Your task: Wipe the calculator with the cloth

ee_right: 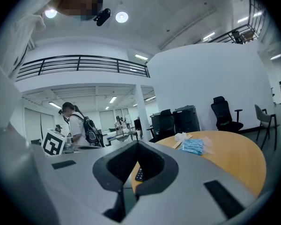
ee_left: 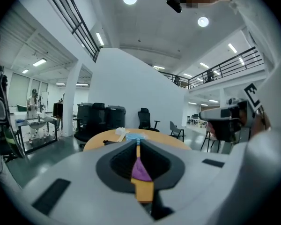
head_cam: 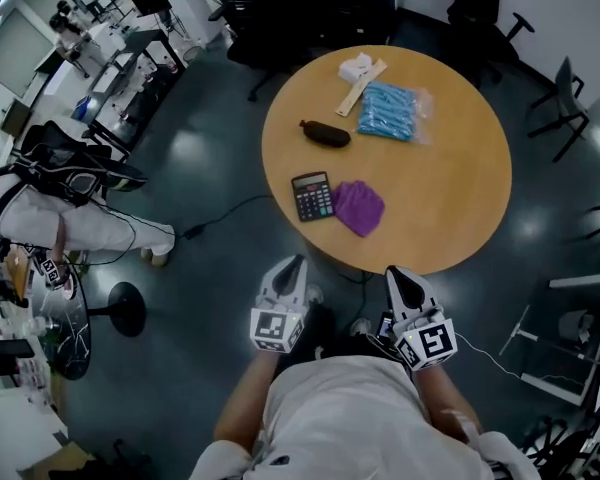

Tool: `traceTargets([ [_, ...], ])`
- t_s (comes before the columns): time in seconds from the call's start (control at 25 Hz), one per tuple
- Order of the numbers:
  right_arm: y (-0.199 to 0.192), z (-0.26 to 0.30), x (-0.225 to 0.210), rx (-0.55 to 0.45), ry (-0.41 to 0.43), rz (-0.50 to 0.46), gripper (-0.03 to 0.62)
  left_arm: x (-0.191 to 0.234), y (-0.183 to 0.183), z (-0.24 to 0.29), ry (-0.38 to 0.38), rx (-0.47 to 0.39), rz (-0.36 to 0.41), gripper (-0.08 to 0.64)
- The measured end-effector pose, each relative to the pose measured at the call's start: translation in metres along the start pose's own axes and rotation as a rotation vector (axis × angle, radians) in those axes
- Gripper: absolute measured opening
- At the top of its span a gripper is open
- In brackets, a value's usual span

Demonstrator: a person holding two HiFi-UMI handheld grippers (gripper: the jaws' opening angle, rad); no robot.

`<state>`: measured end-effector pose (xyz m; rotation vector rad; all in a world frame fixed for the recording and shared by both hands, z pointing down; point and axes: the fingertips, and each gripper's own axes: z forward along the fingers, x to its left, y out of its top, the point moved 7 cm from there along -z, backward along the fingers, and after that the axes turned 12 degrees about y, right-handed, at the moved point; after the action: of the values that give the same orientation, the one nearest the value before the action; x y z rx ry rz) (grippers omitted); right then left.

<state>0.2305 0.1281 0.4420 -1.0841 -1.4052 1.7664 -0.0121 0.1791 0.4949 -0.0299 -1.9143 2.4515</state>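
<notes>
Head view: my left gripper [head_cam: 292, 266] and right gripper [head_cam: 397, 276] hang short of the round table [head_cam: 450, 188], off its near edge. The calculator [head_cam: 312, 196] lies close to that edge, left of middle. The purple cloth [head_cam: 359, 207] sits just beside it on the right.

Left gripper view: the jaws are pressed together with nothing between them, and the cloth lines up beyond the tips.

Right gripper view: these jaws are also together and empty, with the calculator straight ahead.

I judge the left jaws should spread before they reach the cloth, then pinch a raised fold. The right gripper could steady the calculator's edge so wiping does not slide it.
</notes>
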Motion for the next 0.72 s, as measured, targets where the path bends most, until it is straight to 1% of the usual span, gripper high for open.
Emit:
traceTargets([
  [0.2, -0.003, 0.042, -0.025, -0.009, -0.035, -0.006, 0.015, 0.045, -0.011, 0.058, -0.021, 0.036, 0.001, 0.009],
  [0.36, -0.004, 0.081, -0.039, -0.006, -0.064, -0.01, 0.014, 0.082, -0.02, 0.101, -0.063, 0.088, -0.017, 0.009],
  [0.52, 0.002, 0.118, -0.054, 0.008, -0.09, -0.017, 0.014, 0.103, -0.025, 0.141, -0.122, 0.115, -0.008, 0.009],
  [0.6, 0.005, 0.134, -0.061, 0.01, -0.096, -0.015, 0.014, 0.112, -0.033, 0.162, -0.149, 0.145, 0.019, 0.009],
  [0.72, 0.007, 0.147, -0.063, 0.019, -0.09, -0.011, 0.014, 0.122, -0.047, 0.187, -0.18, 0.197, 0.031, 0.011],
])
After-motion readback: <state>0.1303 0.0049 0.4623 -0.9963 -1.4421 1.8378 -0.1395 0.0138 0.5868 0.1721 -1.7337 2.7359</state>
